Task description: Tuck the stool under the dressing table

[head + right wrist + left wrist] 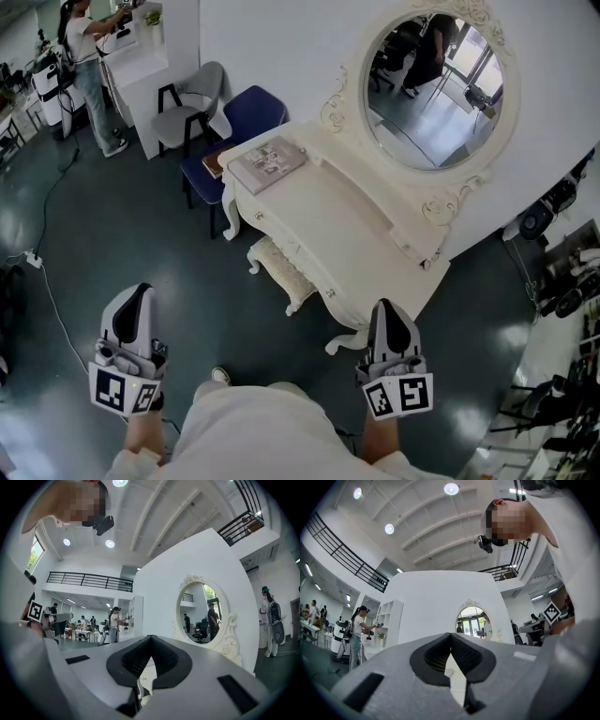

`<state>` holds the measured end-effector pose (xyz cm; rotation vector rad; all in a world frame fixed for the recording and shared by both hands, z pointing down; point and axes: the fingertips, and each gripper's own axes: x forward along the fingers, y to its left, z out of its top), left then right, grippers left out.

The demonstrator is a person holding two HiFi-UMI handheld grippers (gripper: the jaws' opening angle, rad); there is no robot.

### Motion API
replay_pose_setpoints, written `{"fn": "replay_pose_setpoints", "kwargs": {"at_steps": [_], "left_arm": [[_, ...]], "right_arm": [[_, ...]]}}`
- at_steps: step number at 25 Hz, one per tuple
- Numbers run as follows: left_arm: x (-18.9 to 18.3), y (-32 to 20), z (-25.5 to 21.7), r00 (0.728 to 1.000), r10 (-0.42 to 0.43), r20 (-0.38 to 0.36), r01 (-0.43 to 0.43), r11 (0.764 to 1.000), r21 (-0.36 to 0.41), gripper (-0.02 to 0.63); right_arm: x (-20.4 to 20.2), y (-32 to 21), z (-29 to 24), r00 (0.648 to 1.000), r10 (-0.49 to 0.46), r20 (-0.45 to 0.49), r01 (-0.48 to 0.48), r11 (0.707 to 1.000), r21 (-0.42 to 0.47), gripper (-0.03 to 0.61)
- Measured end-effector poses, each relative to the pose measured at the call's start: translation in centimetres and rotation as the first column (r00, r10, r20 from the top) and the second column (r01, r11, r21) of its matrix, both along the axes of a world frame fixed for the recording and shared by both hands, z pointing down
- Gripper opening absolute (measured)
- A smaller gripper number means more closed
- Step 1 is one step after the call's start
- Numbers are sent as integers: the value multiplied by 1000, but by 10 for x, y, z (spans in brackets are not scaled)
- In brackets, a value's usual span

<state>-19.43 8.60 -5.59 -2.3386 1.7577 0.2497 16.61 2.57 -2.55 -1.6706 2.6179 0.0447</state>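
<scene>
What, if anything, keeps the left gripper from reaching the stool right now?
Probably nothing, so likely yes: bare floor lies between the left gripper and the exposed side of the stool, though the dressing table covers the rest.

Bright, even light from ceiling spots; glossy floor glare; heavy fisheye w/ dark corners.

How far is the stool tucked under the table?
Partly: one side of the stool pokes out past the front of the table; the rest is hidden underneath.
</scene>
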Motion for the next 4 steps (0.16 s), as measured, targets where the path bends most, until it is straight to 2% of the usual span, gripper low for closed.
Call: {"fn": "replay_pose_setpoints", "kwargs": {"at_steps": [4], "left_arm": [[1, -2, 1, 1000, 3, -3, -3, 1000, 1, 15]], "right_arm": [[0, -2, 0, 1000, -1, 0, 1, 1000, 1, -2]]}}
